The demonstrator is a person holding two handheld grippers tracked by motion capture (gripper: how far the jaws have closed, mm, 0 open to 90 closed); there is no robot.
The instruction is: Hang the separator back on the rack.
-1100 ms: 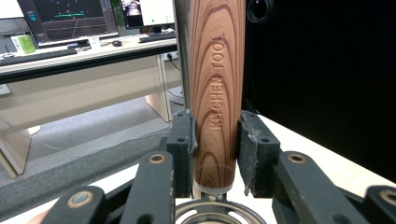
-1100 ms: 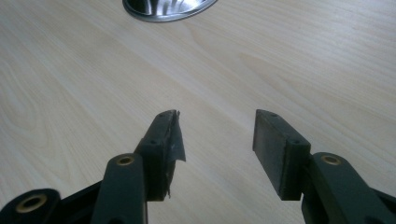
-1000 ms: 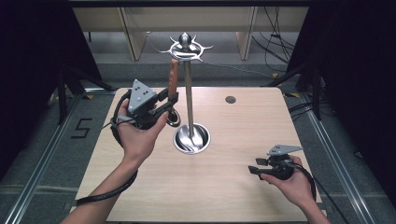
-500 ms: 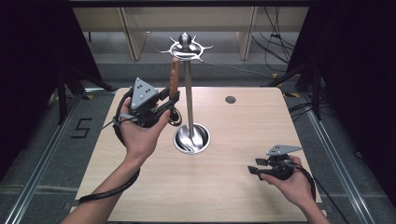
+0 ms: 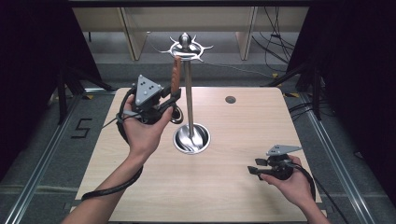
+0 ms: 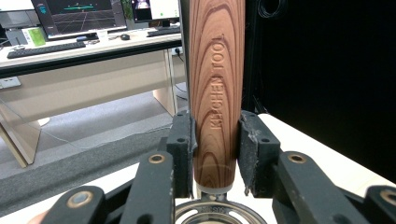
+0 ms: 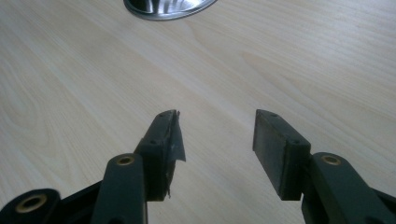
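A kitchen tool with a wooden handle (image 5: 175, 74) stands upright beside the pole of a metal stand (image 5: 188, 100), its top end close under the stand's hooks (image 5: 186, 46). My left gripper (image 5: 173, 96) is shut on the lower part of the handle. In the left gripper view both pads press the handle (image 6: 217, 70), which reads "KITCHEN TOOL", with a metal part (image 6: 215, 212) just below it. My right gripper (image 5: 254, 169) rests low over the table's near right part, pointing left. Its jaws are open, with bare wood between them (image 7: 215, 126).
The stand's round steel base (image 5: 191, 138) sits mid-table and shows at the top of the right gripper view (image 7: 163, 7). A small dark grommet (image 5: 230, 99) lies at the far right of the table (image 5: 233, 200). Black curtains flank both sides; desk legs stand behind.
My left gripper, with the handle in it, has edged slightly right toward the stand's pole. The right gripper has stayed put.
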